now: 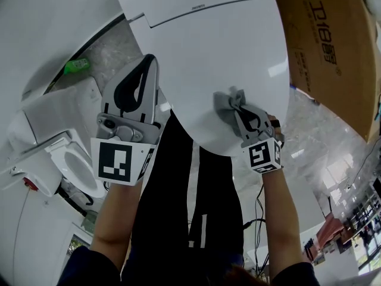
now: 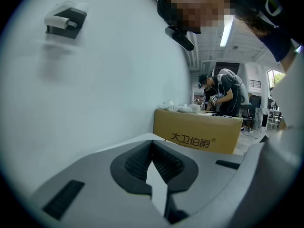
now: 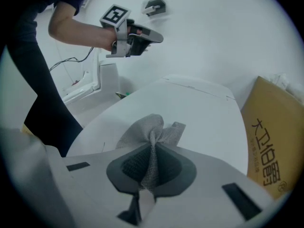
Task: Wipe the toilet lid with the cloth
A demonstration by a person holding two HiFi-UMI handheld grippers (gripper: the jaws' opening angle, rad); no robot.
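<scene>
The white toilet lid (image 1: 226, 52) is closed and fills the upper middle of the head view. My right gripper (image 1: 238, 109) is shut on a grey cloth (image 1: 226, 103), which is bunched against the lid's near right part. In the right gripper view the cloth (image 3: 153, 132) stands pinched between the jaws and folds out onto the lid (image 3: 199, 108). My left gripper (image 1: 150, 61) hangs at the lid's left edge, shut with nothing in it. In its own view the left gripper (image 2: 152, 144) has both pads together. From the right gripper view the left gripper (image 3: 156, 38) is raised off the lid.
A brown cardboard box (image 1: 327, 46) stands close to the lid's right side. A second toilet (image 1: 71, 159) with an open seat is at the left, and a green object (image 1: 77, 65) lies on the floor behind. Cables (image 1: 259, 213) trail below. Another person (image 2: 223, 94) works far off.
</scene>
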